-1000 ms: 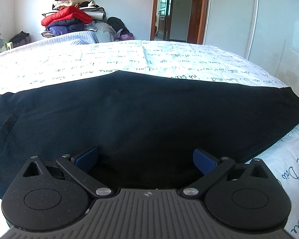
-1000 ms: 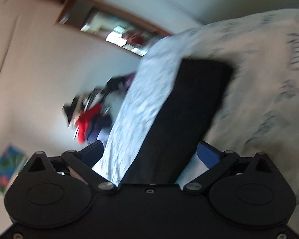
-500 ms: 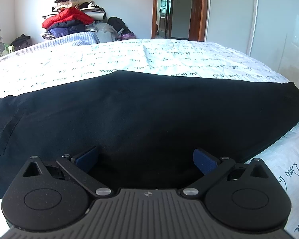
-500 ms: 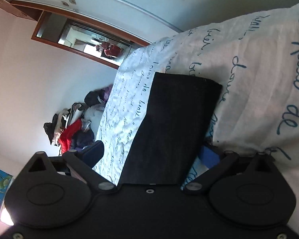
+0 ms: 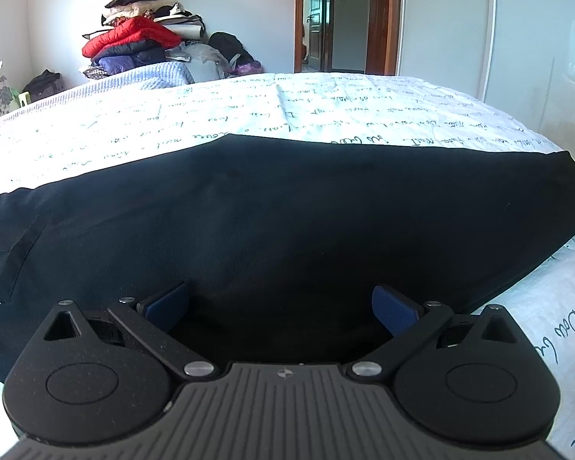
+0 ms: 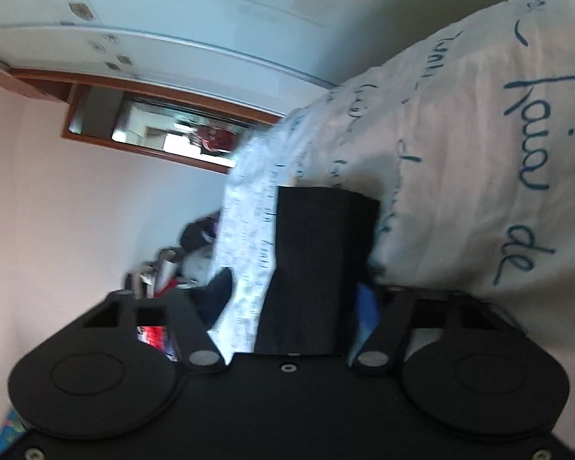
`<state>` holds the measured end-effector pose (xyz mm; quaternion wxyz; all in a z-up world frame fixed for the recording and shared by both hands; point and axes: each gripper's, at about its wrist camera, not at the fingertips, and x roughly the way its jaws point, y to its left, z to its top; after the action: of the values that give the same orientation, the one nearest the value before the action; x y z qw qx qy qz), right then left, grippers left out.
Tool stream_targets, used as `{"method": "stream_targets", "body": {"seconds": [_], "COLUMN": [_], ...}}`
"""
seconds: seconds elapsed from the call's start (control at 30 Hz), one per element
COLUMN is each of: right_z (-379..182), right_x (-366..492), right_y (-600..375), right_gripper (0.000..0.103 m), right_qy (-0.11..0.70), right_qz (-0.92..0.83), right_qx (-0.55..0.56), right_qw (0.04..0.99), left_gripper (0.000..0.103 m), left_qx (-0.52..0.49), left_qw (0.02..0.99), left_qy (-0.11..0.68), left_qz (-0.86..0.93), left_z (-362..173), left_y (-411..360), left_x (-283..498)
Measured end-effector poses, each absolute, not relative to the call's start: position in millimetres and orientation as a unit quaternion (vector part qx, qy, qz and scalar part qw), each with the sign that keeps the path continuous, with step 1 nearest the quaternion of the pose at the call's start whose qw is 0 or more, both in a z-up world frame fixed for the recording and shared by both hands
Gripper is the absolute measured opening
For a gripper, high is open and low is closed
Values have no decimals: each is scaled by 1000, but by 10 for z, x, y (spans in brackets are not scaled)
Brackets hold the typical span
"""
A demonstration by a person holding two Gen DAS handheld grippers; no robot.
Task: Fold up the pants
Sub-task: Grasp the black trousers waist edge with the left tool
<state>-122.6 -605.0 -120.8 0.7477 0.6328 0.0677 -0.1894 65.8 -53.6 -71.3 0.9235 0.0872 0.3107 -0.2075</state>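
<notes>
The long black cloth pants [image 5: 287,211] lie flat on the white bed cover with blue writing [image 5: 249,107], the left gripper [image 5: 281,308] waits wide apart over them, and the right gripper [image 6: 293,295], blurry, seems part-closed around the leg end, so it should squeeze tight before lifting.

Handwritten "de" on the bedsheet [image 6: 479,153]

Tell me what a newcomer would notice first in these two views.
The wide black fabric pants dominate the left wrist view, spread flat across the white bedspread printed with blue handwriting, with the open left tongs low over their near edge. Behind, a pile of clothes topped by a red puffer jacket stands against the far wall. The right wrist view is rolled sideways, its right tongs straddling the pants' narrow end.
</notes>
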Motion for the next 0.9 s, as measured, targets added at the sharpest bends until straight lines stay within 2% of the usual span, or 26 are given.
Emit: {"method": "stream_targets", "body": {"seconds": [0.03, 0.07, 0.1, 0.3, 0.43, 0.5, 0.63, 0.73, 0.9], "right_z": [-1260, -1333, -1403, -1241, -812, -638, -681, -673, -701], "right_x": [-1235, -1253, -1277, -1297, -1097, -947, -837, -899, -979], "right_y": [-6067, -6088, -6101, -6073, -5796, -5552, -5292, -5289, -5325], "right_gripper": [35, 9, 3, 5, 6, 6, 6, 6, 6], "right_qy": [66, 66, 66, 76, 115, 145, 165, 152, 136], "right_qz": [-192, -197, -194, -187, -199, -204, -200, -193, -184], "right_qx": [640, 651, 660, 608, 439, 326, 233, 230, 244], "right_qw": [741, 730, 723, 768, 869, 911, 937, 942, 942], "left_gripper": [103, 103, 103, 98, 102, 102, 102, 102, 100], "left_qx": [88, 89, 91, 86, 57, 43, -3, -20, 16], "left_qw": [924, 924, 924, 914, 906, 894, 826, 753, 716], "left_qy": [310, 310, 311, 319, 283, 294, 392, 468, 536], "left_qz": [-207, -205, -202, -234, -309, -336, -406, -463, -448], "left_z": [-711, -708, -702, -379, 173, 388, 590, 495, 120], "left_y": [-537, -540, -545, -767, -1200, -1543, -2442, -3187, -4086], "left_x": [659, 658, 655, 675, 763, 922, 1324, 1497, 1489]}}
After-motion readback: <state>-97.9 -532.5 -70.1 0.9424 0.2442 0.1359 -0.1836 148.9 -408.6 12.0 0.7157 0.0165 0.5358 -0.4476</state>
